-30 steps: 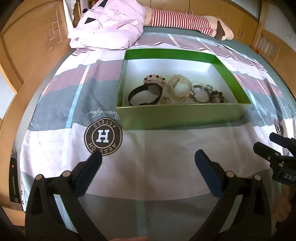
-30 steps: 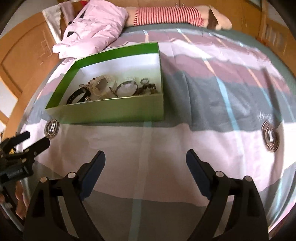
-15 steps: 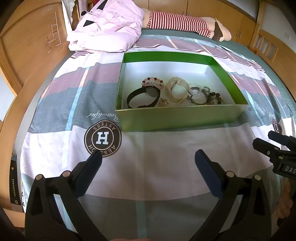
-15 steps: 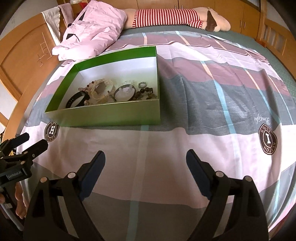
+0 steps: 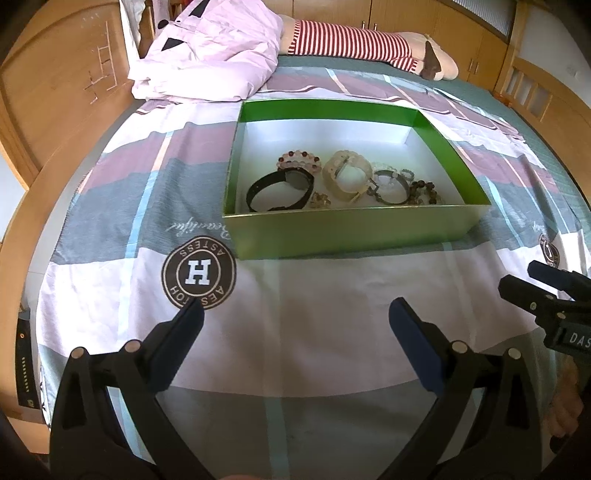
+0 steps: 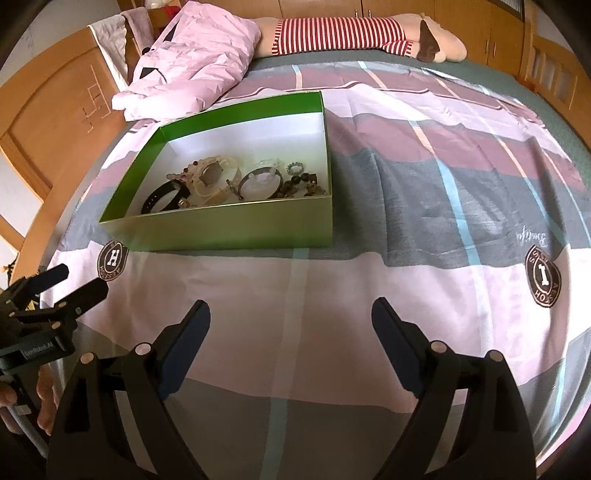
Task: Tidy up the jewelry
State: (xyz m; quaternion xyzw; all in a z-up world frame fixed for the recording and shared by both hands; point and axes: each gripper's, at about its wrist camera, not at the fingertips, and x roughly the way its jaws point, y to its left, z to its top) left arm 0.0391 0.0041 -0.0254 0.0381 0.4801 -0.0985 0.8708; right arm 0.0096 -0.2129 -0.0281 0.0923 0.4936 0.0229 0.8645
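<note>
A bedroom in a home, clearly. A wide bed (image 5: 332,332) fills the view, made up with a sheet in pink, grey, mauve and white bands, round "H" crest badges (image 5: 198,272) printed on it. At the far end lies a crumpled pale pink duvet (image 5: 210,55), and beside it a long plush toy in a red-and-white striped top (image 5: 351,40). Warm wooden panelling curves along the left side (image 5: 55,110), and wooden wardrobe doors with small handles (image 6: 491,33) line the back wall. Sitting on the sheet is an open green box (image 5: 347,232) of bracelets and a watch: personal things, domestic setting.
</note>
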